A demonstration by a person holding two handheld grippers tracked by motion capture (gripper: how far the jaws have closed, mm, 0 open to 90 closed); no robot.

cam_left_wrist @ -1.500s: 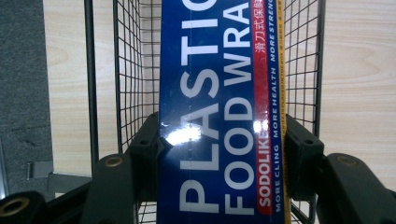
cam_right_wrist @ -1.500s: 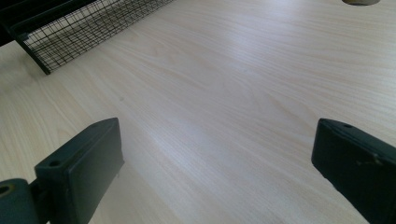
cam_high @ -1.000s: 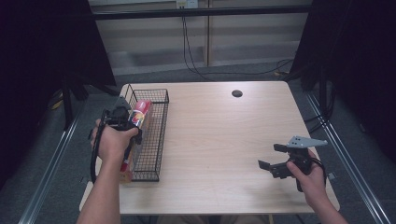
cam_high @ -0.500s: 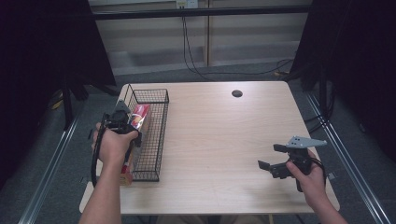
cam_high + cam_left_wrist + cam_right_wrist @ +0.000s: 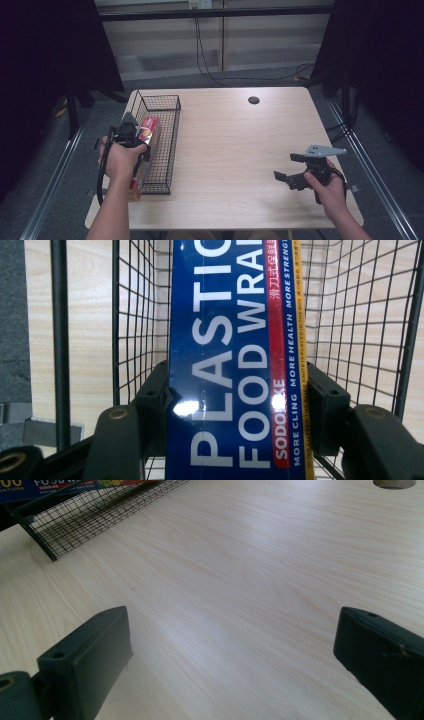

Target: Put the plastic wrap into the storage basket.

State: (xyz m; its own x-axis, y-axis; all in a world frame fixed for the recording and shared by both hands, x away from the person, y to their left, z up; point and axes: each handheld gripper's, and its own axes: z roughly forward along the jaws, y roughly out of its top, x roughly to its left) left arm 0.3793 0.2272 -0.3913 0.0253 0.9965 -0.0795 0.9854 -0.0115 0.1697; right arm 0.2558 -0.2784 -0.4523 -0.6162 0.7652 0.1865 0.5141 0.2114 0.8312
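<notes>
The pale wooden table takes up most of the high view, its near edge cut off by the bottom of the frame, and the dark surroundings to either side are too dim to make out. At its left side stands a long black wire basket, running from the near edge toward the far edge; its near left corner is hidden behind the person's left hand. Inside it lies a box of plastic food wrap, a long blue carton with white lettering and a red and yellow stripe, its long axis following the length of the basket and pointing away from the person. From above, only its red far end and a scrap near the basket's front corner show; the middle is covered by the hand and the left gripper. In the left gripper view the box is cut off at top and bottom, and both jaws press against its long sides, holding it. The right gripper hovers over bare wood at the near right, well apart from the basket, jaws spread wide with nothing between them. A small dark round hole sits near the table's far edge.
</notes>
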